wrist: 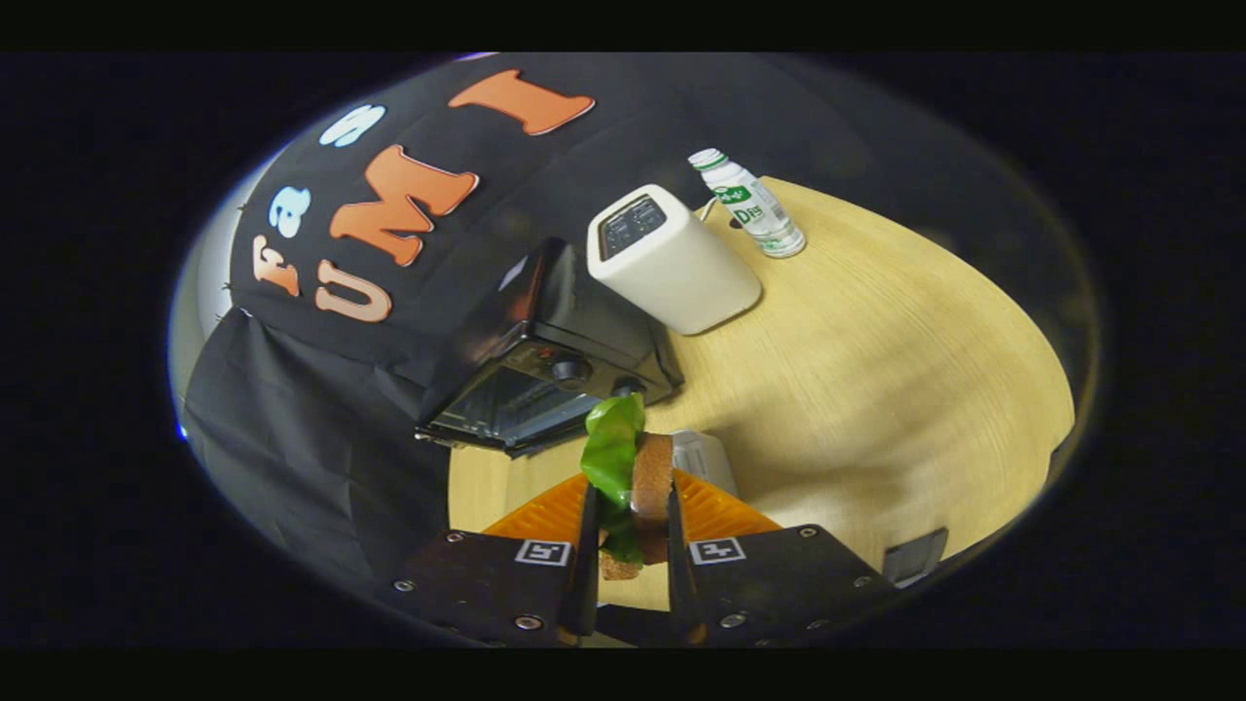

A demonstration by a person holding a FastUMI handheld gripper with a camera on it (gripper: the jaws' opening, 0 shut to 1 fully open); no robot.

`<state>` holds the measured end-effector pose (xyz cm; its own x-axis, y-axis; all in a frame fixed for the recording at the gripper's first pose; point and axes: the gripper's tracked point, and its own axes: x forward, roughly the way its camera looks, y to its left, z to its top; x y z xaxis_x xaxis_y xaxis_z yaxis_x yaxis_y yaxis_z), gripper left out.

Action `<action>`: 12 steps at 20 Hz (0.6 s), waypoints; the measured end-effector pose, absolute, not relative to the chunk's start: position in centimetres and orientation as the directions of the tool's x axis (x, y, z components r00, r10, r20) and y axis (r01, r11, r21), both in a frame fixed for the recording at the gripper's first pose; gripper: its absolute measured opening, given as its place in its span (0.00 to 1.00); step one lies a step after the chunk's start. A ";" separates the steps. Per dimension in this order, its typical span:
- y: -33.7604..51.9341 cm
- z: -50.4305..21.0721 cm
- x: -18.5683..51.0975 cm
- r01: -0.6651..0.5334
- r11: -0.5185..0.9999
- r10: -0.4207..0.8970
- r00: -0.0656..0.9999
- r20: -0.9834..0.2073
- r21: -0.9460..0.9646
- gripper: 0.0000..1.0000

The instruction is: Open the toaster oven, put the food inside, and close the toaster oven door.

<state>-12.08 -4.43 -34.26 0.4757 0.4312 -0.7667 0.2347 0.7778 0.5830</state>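
Wooden table (pixel 876 389), black-draped booth: gripper (pixel 631 506) clamped on sandwich (pixel 650 477), lettuce (pixel 613 443) protruding; toaster oven (pixel 545 360) just beyond, far left, door apparently ajar; risk: loose filling may snag the door or slip out during insertion.

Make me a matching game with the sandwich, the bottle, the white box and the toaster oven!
Things:
1. sandwich
2. bottle
3. white box
4. toaster oven

Places:
A. against the black cloth wall, just beyond the sandwich
B. held between the fingers of the hand-held gripper
C. farthest back on the wooden table
D. between the oven and the bottle

Pairs: 1-B, 2-C, 3-D, 4-A
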 end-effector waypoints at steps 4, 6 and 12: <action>-1.7 -33.2 -10.4 0.234 0.722 0.463 0.535 -0.707 0.651 0.30; -0.1 -33.0 -9.8 0.249 0.690 0.477 0.550 -0.686 0.680 0.30; 5.5 -35.3 -7.8 0.291 0.647 0.478 0.565 -0.672 0.705 0.30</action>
